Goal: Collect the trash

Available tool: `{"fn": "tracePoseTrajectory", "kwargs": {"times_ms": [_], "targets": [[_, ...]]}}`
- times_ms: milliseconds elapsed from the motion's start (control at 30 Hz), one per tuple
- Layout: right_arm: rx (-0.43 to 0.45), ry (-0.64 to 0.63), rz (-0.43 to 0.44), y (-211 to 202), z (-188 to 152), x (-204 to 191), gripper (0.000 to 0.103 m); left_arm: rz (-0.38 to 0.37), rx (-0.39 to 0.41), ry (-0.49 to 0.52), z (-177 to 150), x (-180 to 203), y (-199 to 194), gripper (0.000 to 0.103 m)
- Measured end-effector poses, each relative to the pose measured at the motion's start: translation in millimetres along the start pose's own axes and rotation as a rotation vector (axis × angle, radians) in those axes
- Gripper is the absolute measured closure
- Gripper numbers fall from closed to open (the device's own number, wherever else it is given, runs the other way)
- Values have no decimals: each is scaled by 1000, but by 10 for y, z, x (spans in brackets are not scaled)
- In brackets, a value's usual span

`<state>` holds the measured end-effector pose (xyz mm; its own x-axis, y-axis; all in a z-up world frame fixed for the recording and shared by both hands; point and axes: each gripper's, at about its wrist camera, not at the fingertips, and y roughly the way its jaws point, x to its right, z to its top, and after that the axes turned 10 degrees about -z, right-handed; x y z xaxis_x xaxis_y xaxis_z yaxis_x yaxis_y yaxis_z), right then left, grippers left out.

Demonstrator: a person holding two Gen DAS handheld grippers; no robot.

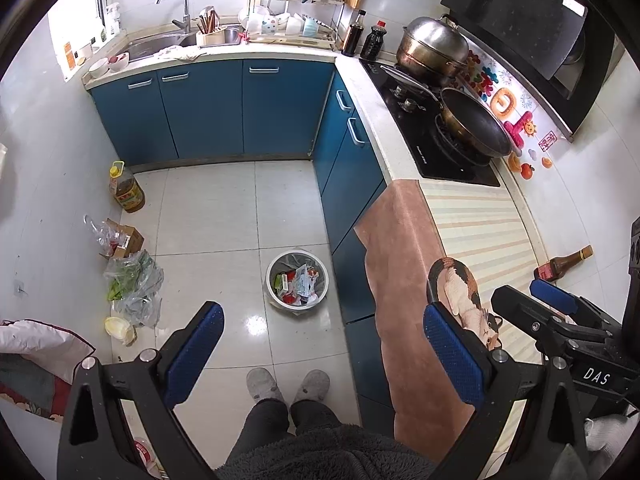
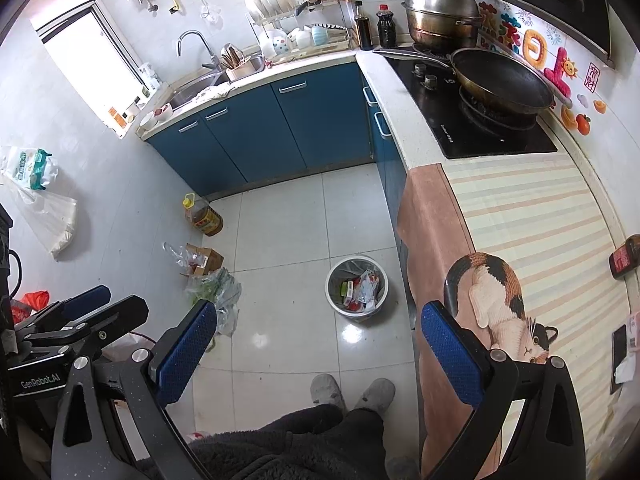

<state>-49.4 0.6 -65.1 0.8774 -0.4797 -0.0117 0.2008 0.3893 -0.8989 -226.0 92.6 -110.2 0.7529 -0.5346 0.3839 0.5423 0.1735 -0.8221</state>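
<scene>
1. Since both claws are held up high over the white tiled floor (image 1: 280,208), I can look down on the whole kitchen, and I think that is to find the trash.
2. The round white trash bin with a clear liner (image 1: 297,282) stands on the floor right beside the blue cupboards (image 1: 352,184). It already has wrappers inside.
3. By the left wall lie crinkly clear plastic bags with green stuff (image 1: 134,284), next to a small brown cardboard box (image 1: 126,238). I guess these could be trash to pick up.
4. My left claw (image 1: 324,344) is wide apart and holds nothing. It touches nothing.
5. My right claw (image 2: 320,344) is wide apart too, and empty.
6. On the striped counter mat with a cat picture (image 2: 540,216), by its far right edge, lies a brown bottle (image 2: 626,256) on its side.
</scene>
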Motion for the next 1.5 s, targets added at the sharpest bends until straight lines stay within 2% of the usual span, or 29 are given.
{"fn": "tracePoseTrajectory", "kwargs": {"times_ms": [1500], "targets": [[-62,-65,19,127,10,140,0,26,-27,9,-17,-9,97,1]]}}
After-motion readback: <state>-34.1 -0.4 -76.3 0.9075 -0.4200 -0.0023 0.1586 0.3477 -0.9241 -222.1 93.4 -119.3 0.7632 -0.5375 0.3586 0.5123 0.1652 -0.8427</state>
